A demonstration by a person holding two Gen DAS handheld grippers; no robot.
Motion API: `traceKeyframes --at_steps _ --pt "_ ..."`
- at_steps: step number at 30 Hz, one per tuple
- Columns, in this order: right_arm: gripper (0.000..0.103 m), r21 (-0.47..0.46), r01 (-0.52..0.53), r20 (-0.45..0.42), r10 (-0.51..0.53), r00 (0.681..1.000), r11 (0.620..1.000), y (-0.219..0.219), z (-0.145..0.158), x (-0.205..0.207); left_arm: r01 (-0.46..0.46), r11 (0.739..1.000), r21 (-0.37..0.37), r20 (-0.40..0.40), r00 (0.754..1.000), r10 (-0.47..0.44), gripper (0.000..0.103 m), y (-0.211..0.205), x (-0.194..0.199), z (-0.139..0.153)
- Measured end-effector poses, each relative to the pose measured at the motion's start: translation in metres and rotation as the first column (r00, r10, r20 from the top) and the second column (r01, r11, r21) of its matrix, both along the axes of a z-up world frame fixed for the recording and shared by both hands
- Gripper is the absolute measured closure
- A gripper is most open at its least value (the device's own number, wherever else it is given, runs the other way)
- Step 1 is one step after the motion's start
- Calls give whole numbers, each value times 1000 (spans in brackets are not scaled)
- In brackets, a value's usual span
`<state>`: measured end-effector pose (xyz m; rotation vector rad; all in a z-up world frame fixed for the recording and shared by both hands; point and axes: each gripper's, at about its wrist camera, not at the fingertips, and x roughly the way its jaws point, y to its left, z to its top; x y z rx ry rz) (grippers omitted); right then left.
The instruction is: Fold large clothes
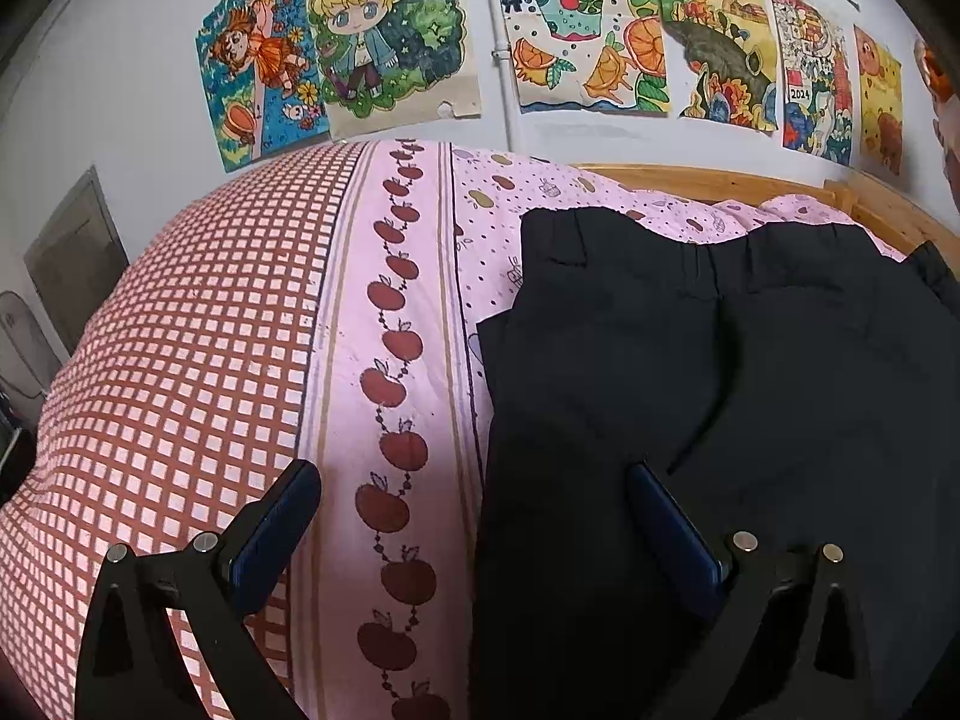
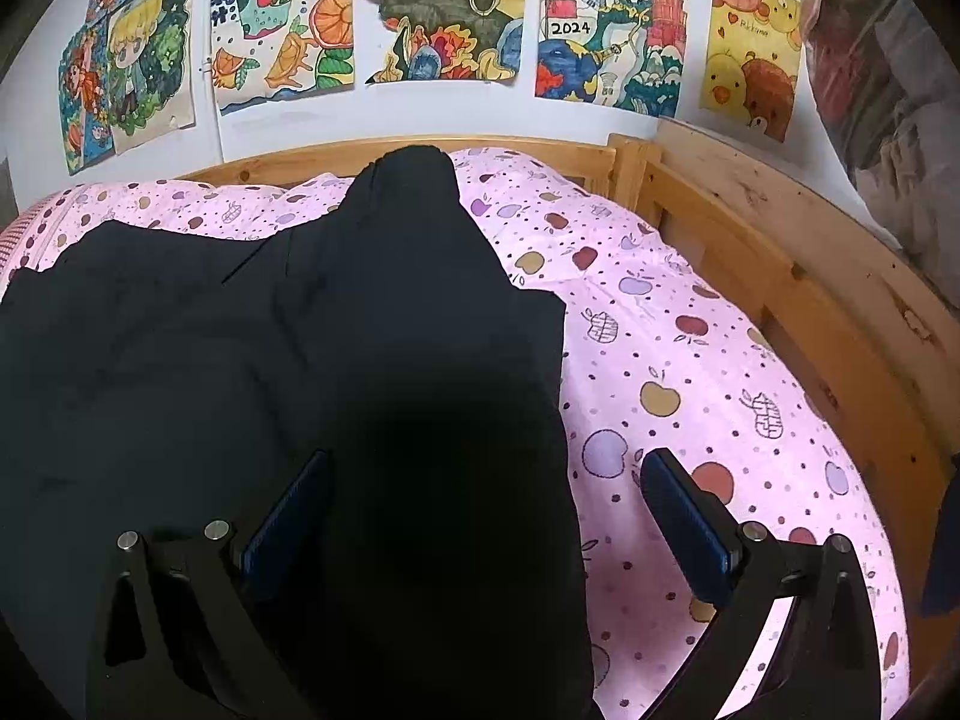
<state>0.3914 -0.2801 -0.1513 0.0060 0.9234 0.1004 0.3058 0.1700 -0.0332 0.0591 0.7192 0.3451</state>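
A large black garment, it looks like trousers, lies spread on the pink apple-print bedsheet. In the left wrist view its left edge runs between my fingers; my left gripper is open just above it, holding nothing. In the right wrist view the same black garment fills the left and middle, with a peak of cloth at the far edge. My right gripper is open over its right edge, empty.
A red-and-white checked cloth covers the bed's left part. A wooden bed rail runs along the far and right sides. Children's drawings hang on the white wall behind. Bare pink sheet lies right of the garment.
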Motion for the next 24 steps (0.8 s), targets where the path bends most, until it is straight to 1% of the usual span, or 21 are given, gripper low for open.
traceKeyframes --at_steps 12,15,17,21,24 --pt "2 99 -2 -52 8 999 995 -9 -15 6 22 994 -111 -22 999 -24 0 12 5 -9" --pt "2 110 -4 -60 11 998 994 -8 -18 7 35 987 -160 -31 999 -40 0 17 9 -13" --pt "2 105 -5 -62 12 998 995 -7 -19 6 54 976 -212 -38 997 -64 0 22 12 -16" --pt "2 88 -12 -58 18 998 996 -3 -18 5 112 941 -319 -35 991 -130 0 34 17 -21" --pt "2 79 -13 -57 18 998 997 -2 -17 5 155 926 -344 -29 984 -175 0 36 19 -23"
